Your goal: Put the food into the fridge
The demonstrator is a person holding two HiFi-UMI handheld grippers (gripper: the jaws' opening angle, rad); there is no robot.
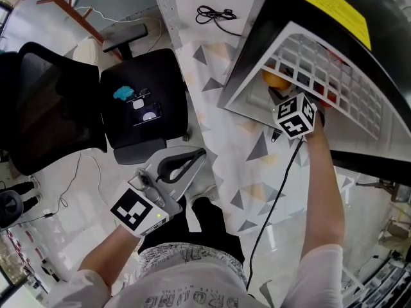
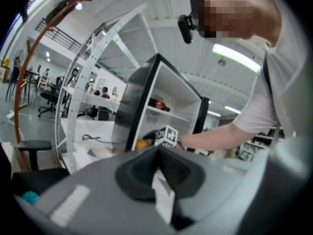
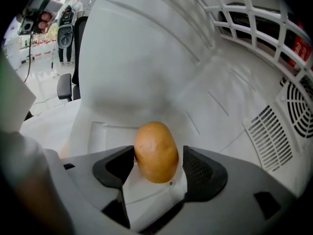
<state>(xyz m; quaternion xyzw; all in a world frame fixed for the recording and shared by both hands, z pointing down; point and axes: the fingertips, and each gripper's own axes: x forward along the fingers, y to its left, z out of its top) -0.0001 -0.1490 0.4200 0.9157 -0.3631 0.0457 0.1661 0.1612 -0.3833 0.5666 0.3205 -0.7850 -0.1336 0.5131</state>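
Potato (image 3: pixel 156 152), one, clamped in right claw (image 3: pixel 159 156) inside fridge (image 3: pixel 161 58); left claw (image 2: pixel 158 156) together, empty.

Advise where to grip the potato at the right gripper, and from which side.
Across its narrow waist, pads on the two long flanks. The potato is an oval, long axis upright between the right gripper's jaws, so its short axis fits the opening. Come from the fridge's open front; its walls likely block other approaches.
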